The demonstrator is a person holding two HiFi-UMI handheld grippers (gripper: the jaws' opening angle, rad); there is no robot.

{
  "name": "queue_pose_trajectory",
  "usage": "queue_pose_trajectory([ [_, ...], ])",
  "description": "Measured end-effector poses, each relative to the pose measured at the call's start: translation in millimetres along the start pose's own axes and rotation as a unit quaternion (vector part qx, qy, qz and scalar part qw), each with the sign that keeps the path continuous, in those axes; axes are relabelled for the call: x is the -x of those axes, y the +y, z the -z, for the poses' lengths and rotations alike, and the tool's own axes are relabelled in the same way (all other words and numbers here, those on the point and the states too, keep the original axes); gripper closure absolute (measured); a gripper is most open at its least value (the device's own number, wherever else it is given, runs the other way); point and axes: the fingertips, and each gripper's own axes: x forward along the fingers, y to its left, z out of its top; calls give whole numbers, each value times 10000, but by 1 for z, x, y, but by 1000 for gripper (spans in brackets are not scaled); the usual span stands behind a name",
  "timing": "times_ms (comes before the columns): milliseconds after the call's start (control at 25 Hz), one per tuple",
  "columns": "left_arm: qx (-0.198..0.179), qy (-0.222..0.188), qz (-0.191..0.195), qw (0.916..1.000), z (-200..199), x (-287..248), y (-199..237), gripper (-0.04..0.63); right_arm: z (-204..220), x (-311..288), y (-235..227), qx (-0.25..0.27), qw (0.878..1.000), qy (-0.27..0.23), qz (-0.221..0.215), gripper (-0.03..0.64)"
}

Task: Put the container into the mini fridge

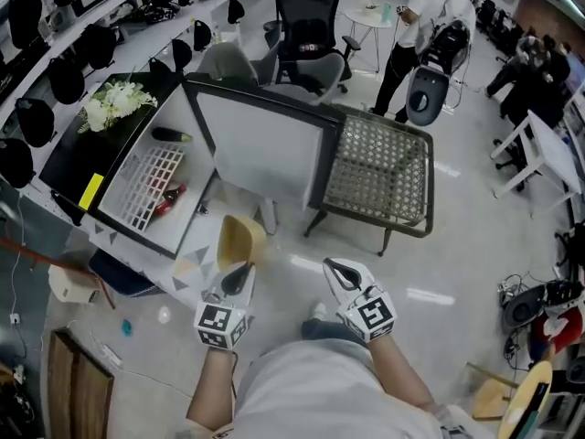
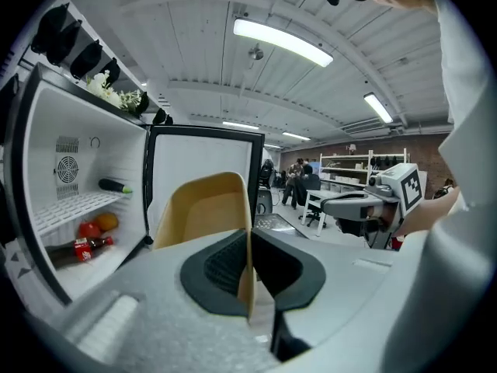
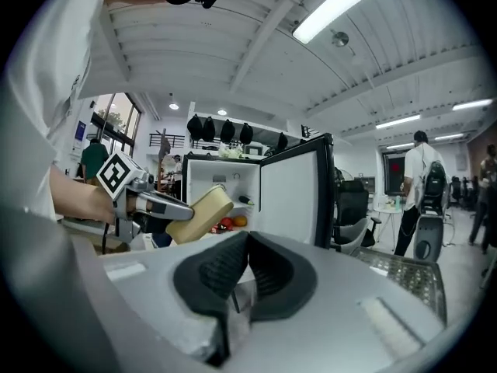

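Low in the centre of the head view, the left gripper (image 1: 239, 279) is clamping one thin wall of the tan container (image 1: 239, 240). Its jaws are pressing that wall from both sides. In the left gripper view the container (image 2: 203, 208) is rising straight above the jaws of the left gripper (image 2: 250, 269), with its open side facing the camera. The lower part of the pinched wall is disappearing behind the dark pads, so its full depth is not showing.

The container is hanging in the air outside the fridge (image 1: 137, 234), just right of the opening and just below the lower edge of the open door (image 1: 265, 144) in the frame. The fridge's near edge is being cut off at lower left in the left gripper view.

On the wire shelf (image 1: 151, 183) a dark thing with a green end is lying at the back. A red bottle (image 1: 168, 199) is lying lower down. Two small round things beside it, red and orange, are too small to name.

Right of centre, the right gripper (image 1: 340, 272) is hovering with its jaws pressed together on nothing. It is well apart from the container. From the right gripper view, the left gripper (image 3: 167, 208) is partly covering the container (image 3: 202, 212) at mid-left.
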Motion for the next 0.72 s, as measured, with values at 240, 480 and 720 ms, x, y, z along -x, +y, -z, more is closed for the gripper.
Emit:
queue_pose_trajectory([
  [240,-11,82,-352,9993,-16,-52,-5,572,2,-20,-57,-25,9992,-44,-395,614],
  [480,42,271,-766,9967,-16,-69,8,572,1,-46,-72,35,9959,-25,-909,614],
  [720,67,326,-1131,9930,-14,-67,34,572,-7,-85,-56,132,9903,36,-1384,614],
])
